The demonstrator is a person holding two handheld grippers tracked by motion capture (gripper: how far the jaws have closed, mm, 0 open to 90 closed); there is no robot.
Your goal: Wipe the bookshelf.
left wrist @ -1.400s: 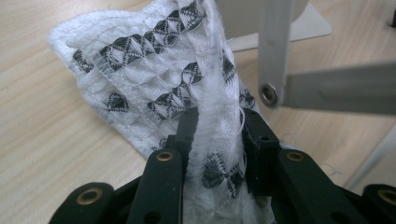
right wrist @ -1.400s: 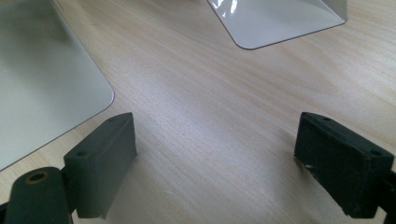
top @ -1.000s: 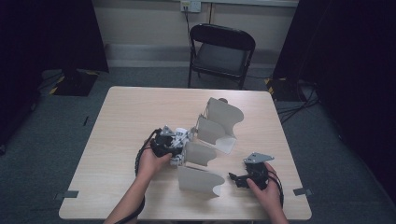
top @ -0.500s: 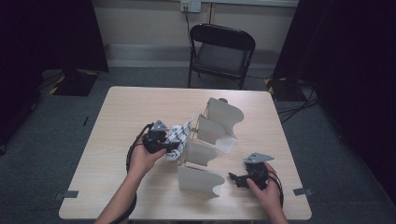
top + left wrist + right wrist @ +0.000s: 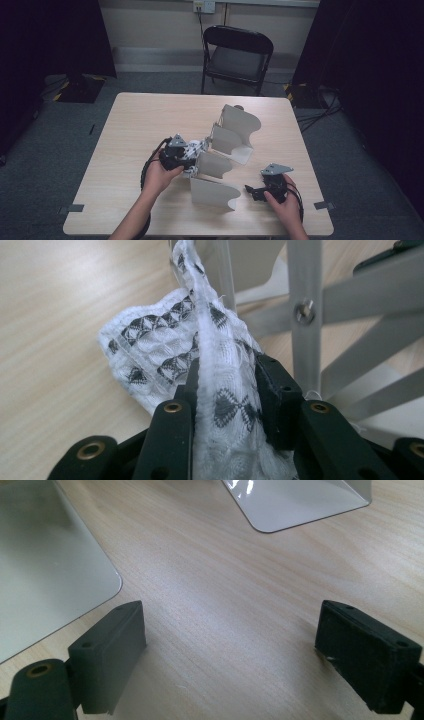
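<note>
The left hand-held gripper (image 5: 192, 155) has shifted over the last second: a moment ago it sat a touch further left of the white file rack (image 5: 230, 145), and now it is right up against the rack's near-left dividers. It is clamped on a white cloth with a black diamond pattern (image 5: 200, 365), and the left gripper view shows the fabric bunched tight between the two black jaws, its loose end trailing up beside the grey crossed struts (image 5: 310, 315) of the rack's frame. So the cloth is held clear of the wooden worktop (image 5: 130, 130), just beside the rack and touching or nearly touching a divider edge; whether it is already inside a slot cannot be told.

The right hand-held gripper (image 5: 257, 190) is just where it was, resting on the worktop at the rack's front-right corner. Its jaws stand wide apart with nothing between them, and bare wood lies under them in the right gripper view, with white divider plates (image 5: 50, 570) close ahead.

The read: the cloth is being brought to the rack, probably to be tucked between dividers. The grip looks firm, so the job now is lining the fabric up with a gap, and the loose end could snag on the struts.
</note>
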